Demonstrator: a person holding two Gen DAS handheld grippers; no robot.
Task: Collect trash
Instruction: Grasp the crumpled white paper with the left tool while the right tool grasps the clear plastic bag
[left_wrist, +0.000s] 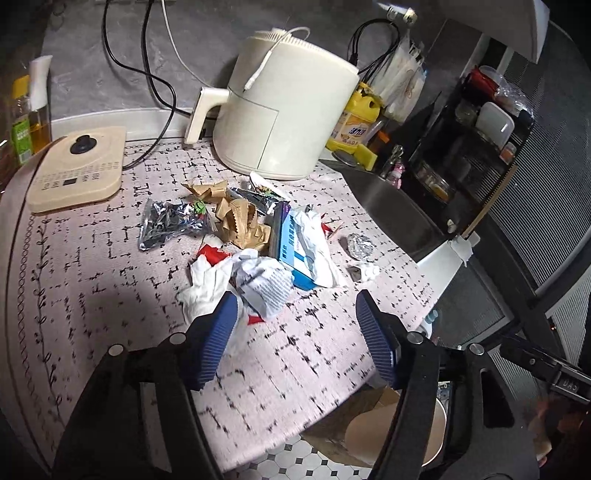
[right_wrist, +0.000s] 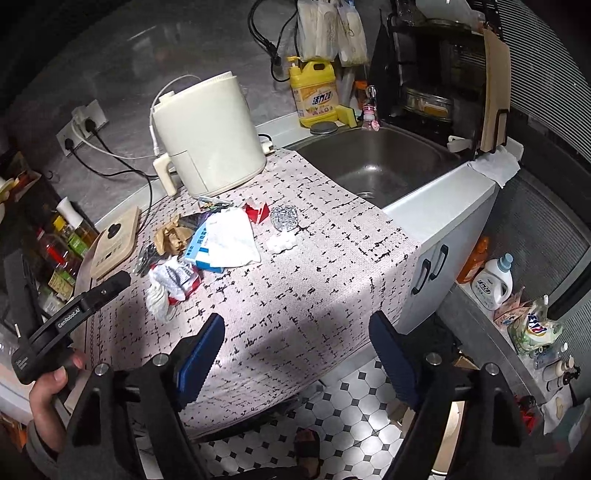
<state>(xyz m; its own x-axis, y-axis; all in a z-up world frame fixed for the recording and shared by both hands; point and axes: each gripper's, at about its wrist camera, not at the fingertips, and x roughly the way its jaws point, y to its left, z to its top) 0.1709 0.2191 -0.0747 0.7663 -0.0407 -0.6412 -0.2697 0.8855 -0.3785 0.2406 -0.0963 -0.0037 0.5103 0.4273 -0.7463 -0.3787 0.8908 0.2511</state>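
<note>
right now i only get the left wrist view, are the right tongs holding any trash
Observer: No, the right tongs are open with nothing between them, above the front of the table.
Operator: any trash in the sink, i only see its edge
Observer: None that I can see. The sink shows only its bare metal basin.

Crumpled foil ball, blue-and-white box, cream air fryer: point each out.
Crumpled foil ball (left_wrist: 361, 245), left wrist view, its shiny top.
Blue-and-white box (right_wrist: 197, 248), right wrist view, its printed face.
Cream air fryer (right_wrist: 208, 146), right wrist view, its side wall.
</note>
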